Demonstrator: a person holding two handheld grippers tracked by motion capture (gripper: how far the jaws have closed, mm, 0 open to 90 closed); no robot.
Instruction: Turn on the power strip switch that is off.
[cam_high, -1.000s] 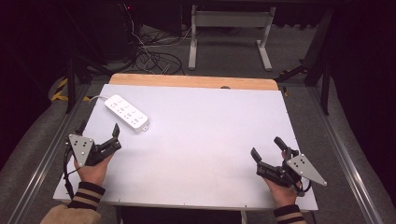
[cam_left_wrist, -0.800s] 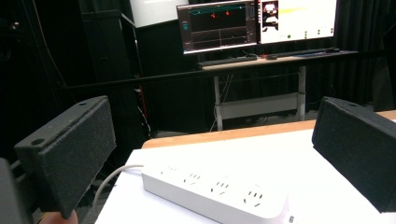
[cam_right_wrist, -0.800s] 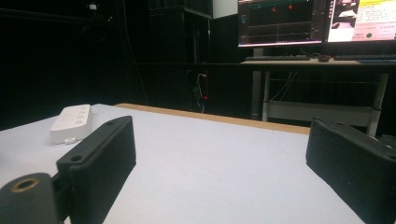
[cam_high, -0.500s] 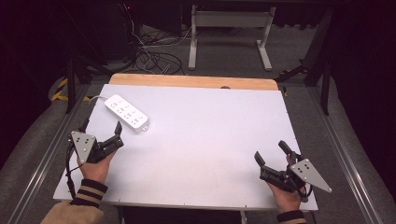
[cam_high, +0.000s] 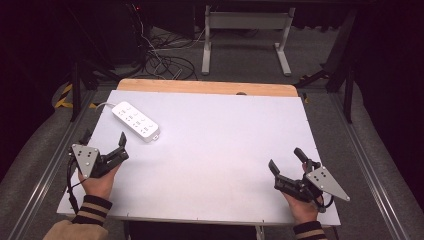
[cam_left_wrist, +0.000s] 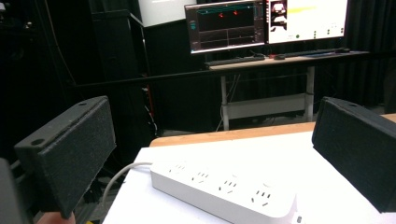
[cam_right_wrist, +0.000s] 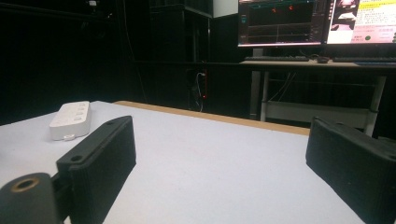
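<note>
Cord of the power strip (cam_high: 135, 120) runs off the surface (cam_high: 220, 150) edge, cut short. Your left gripper (cam_high: 104, 151) and right gripper (cam_high: 286, 165) fingers spread wide, empty.

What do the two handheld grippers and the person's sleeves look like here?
Both the left gripper and the right gripper are black, with flat, foam-faced jaws, a grey three-cornered plate on top and a thin black cable. The sleeves are tan with dark-and-tan striped cuffs.

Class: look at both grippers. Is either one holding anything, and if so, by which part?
Nothing is held. The left gripper and the right gripper are both open with empty jaws, resting near the table's front corners. The power strip lies untouched ahead of the left gripper.
</note>
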